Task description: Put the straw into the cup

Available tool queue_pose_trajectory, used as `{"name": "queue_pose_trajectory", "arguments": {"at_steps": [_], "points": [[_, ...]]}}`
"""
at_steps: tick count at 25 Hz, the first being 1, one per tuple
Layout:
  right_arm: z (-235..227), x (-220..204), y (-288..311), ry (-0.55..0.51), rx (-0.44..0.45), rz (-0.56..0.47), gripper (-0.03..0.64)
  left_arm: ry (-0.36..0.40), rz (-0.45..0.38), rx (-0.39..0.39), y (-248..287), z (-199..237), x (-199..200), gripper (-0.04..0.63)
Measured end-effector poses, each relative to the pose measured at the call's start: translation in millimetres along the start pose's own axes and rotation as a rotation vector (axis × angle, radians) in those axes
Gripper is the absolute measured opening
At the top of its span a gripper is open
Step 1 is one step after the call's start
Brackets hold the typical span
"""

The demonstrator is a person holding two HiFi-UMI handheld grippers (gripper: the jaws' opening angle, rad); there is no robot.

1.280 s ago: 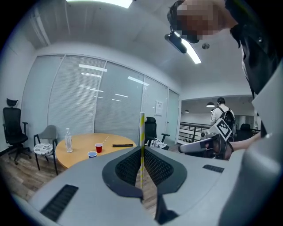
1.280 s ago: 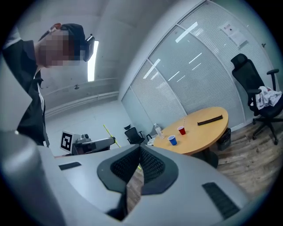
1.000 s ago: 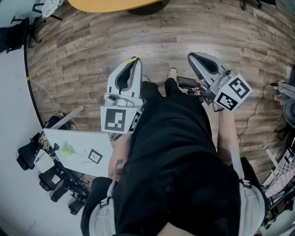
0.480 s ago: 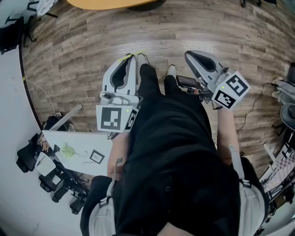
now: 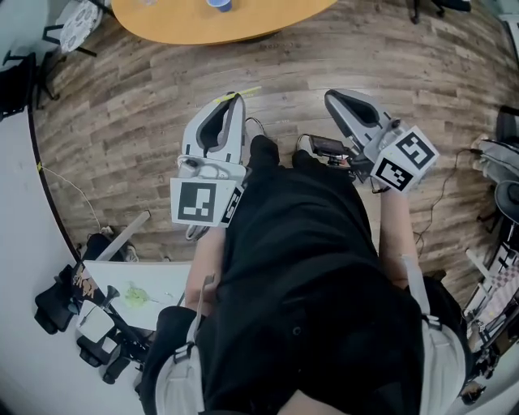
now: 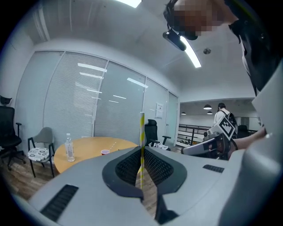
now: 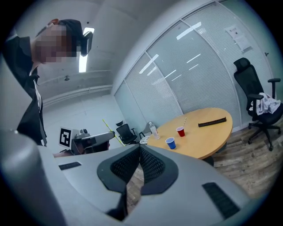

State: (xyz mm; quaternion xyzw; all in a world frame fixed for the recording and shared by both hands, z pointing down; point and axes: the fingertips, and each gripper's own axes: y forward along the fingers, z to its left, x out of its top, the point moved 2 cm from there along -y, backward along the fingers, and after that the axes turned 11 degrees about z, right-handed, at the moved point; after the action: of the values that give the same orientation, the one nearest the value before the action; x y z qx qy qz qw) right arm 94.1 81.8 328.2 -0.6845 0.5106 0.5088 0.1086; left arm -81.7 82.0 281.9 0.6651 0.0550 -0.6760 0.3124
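My left gripper (image 6: 141, 149) is shut on a yellow-and-white striped straw (image 6: 141, 128) that stands straight up between its jaws. In the head view the left gripper (image 5: 233, 102) is held out over the wood floor, the straw (image 5: 245, 94) poking from its tip. The right gripper (image 7: 139, 148) is shut with nothing in it; in the head view the right gripper (image 5: 336, 99) is beside the left one. A red cup (image 7: 180, 131) and a blue cup (image 7: 170, 143) stand on the round wooden table (image 7: 208, 139) ahead. The blue cup (image 5: 220, 3) shows at the head view's top edge.
On the table are a water bottle (image 7: 153, 129), a black bar (image 7: 212, 122) and another straw (image 7: 185, 120). Office chairs (image 7: 254, 103) stand around it. A white board (image 5: 154, 280) and dark gear lie on the floor at the left. Another person (image 6: 219, 115) stands far off.
The head view has shifted forward: the round table with the blue cup now shows at the top, and the floor clutter has slid down-left. Both grippers keep their pose.
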Motion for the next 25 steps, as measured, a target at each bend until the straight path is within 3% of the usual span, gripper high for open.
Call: {"name": "queue_pose_trajectory", "arguments": {"at_steps": [8,14,25], "points": [[12,21,50,-0.013,-0.054,-0.002,0.017,-0.015,0.001,-0.025,2,63,2,0.034],[11,29,76,0.049,-0.111,-0.037,0.017,0.041,0.032,-0.048,-1,97,-1,0.032],[14,31,107,0.091,-0.201,-0.030,0.018,-0.026,0.041,-0.107,-9,139,-16,0.032]]}}
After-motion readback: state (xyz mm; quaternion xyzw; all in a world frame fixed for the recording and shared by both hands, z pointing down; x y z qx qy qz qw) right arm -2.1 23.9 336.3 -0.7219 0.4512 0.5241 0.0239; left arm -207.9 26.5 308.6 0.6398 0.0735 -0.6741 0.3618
